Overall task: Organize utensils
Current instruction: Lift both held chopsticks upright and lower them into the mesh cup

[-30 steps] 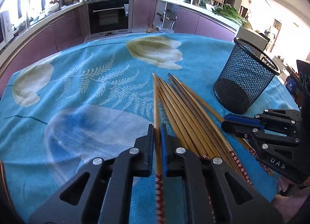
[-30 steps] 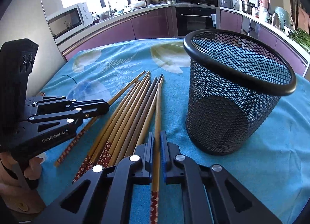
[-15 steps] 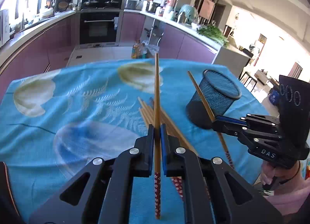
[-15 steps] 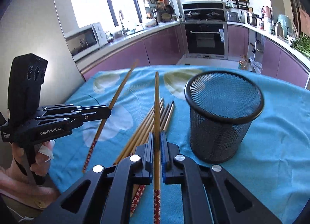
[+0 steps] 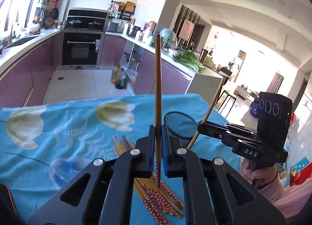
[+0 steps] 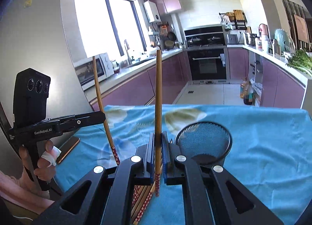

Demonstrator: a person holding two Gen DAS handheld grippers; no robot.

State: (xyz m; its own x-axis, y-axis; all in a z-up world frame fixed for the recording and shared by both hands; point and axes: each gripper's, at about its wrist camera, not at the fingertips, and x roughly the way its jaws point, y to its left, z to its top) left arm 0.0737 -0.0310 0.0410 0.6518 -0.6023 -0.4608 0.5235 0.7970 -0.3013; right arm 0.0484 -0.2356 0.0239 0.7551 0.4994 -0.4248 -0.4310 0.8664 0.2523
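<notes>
My left gripper (image 5: 158,137) is shut on a wooden chopstick (image 5: 158,88) that stands upright, red-patterned end down. My right gripper (image 6: 158,143) is shut on another chopstick (image 6: 158,98), also held upright. Each gripper shows in the other's view: the right one (image 5: 200,126) with its chopstick (image 5: 212,106), the left one (image 6: 103,116) with its chopstick (image 6: 100,98). The black mesh cup (image 6: 203,143) stands upright on the blue cloth, just right of my right gripper; in the left wrist view it (image 5: 180,125) lies between the two grippers. Several chopsticks (image 5: 154,193) lie on the cloth below.
The table is covered by a blue flowered cloth (image 5: 68,127). A phone (image 6: 68,150) lies at the table's left edge. Purple kitchen cabinets and an oven (image 6: 206,63) stand beyond the table.
Both grippers have lifted their chopsticks off the pile and raised them high, tilting them upright. The table and cup now sit lower and farther in both views.
</notes>
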